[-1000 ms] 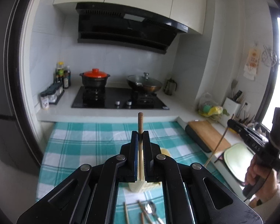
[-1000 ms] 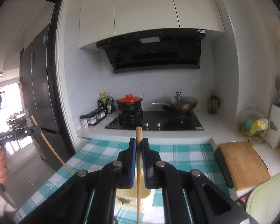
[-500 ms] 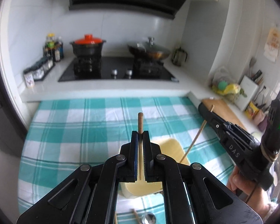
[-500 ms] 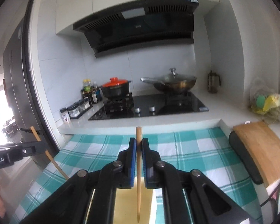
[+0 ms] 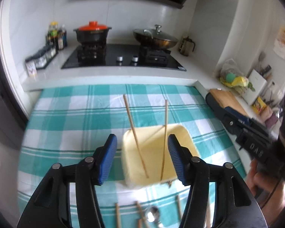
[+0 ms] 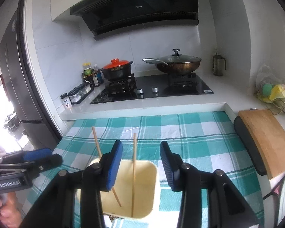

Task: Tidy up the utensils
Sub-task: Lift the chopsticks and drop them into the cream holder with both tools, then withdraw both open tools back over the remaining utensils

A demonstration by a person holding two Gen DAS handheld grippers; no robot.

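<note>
A yellow square holder stands on the teal checked cloth. Two wooden chopsticks lean inside it, one tilted left and one nearly upright. My left gripper hangs just above the holder, its jaws opening, and neither pad touches a stick. In the right wrist view my right gripper is over the same holder, jaws also opening. There the upright chopstick stands free between the fingers. Loose chopsticks and a spoon lie near the front edge.
Behind the cloth is a raised white counter with a black hob, a red-lidded pot and a lidded wok. Spice jars stand at its left. A wooden cutting board lies to the right. A dark fridge stands at the left.
Both grippers came down over the yellow holder, each shut on a chopstick. Their jaws have now parted and let go, and both chopsticks stand in the holder.
</note>
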